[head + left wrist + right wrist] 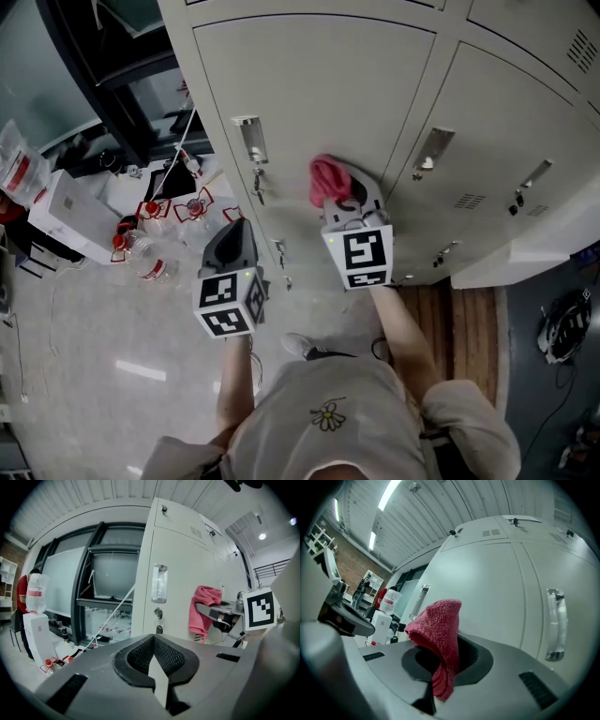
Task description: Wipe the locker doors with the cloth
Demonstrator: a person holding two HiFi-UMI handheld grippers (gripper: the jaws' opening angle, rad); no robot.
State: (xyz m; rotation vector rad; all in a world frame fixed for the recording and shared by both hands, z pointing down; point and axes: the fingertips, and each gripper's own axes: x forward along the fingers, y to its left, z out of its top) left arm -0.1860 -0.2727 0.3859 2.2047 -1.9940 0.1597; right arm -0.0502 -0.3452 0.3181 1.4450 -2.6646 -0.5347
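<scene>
right claw (pixel 330 195) grips pink cloth (pixel 325 176) near locker door (pixel 319 84); left claw (pixel 240 227) closed, empty. wiping likely underway; doors at 3 o'clock probably left.

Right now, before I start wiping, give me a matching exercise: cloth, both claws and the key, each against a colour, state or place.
1 cloth
2 left claw
3 right claw
4 key

A shut on the cloth
B hangs at a lock
C pink
D shut, empty

Pairs: 1-C, 2-D, 3-A, 4-B
</scene>
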